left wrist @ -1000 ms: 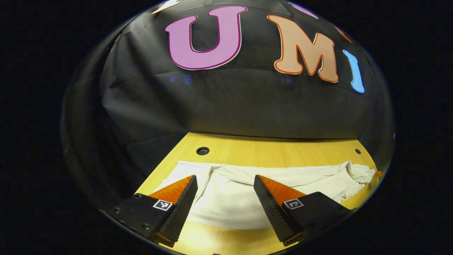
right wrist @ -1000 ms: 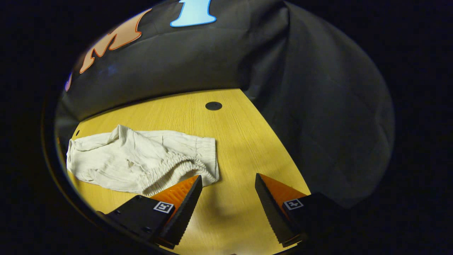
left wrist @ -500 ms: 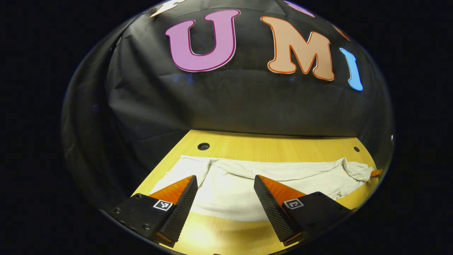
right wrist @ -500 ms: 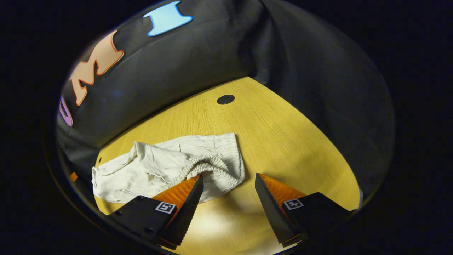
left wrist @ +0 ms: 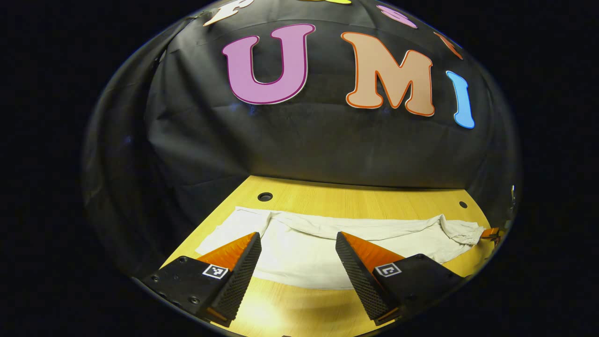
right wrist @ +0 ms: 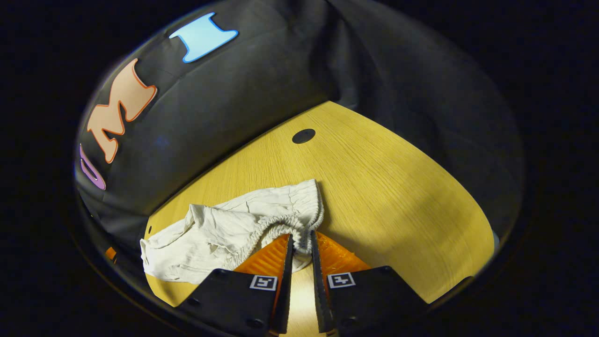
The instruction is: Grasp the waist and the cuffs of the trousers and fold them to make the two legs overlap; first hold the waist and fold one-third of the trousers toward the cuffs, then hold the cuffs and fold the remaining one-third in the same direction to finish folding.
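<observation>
Cream-white trousers [left wrist: 327, 238] lie stretched across the yellow wooden table [left wrist: 355, 201]. My left gripper [left wrist: 297, 236] hovers open over their near end, with the cloth showing between its spread fingers and neither finger touching it. In the right gripper view the trousers [right wrist: 220, 234] are bunched, with the elastic waistband [right wrist: 281, 222] nearest the camera. My right gripper [right wrist: 302, 239] is shut on that waistband, a fold of it pinched between both fingertips. A small piece of the right gripper [left wrist: 491, 232] peeks in at the trousers' far end in the left gripper view.
The table has round cable holes [left wrist: 265, 196] [right wrist: 303, 135] near its back edge. Black cloth walls [left wrist: 304, 140] close in behind and at both sides. Bare tabletop [right wrist: 398, 187] stretches to the right of the waistband.
My right gripper moved in onto the waistband and went from wide open to shut on it. The left gripper stayed open and hardly shifted over the cloth.
</observation>
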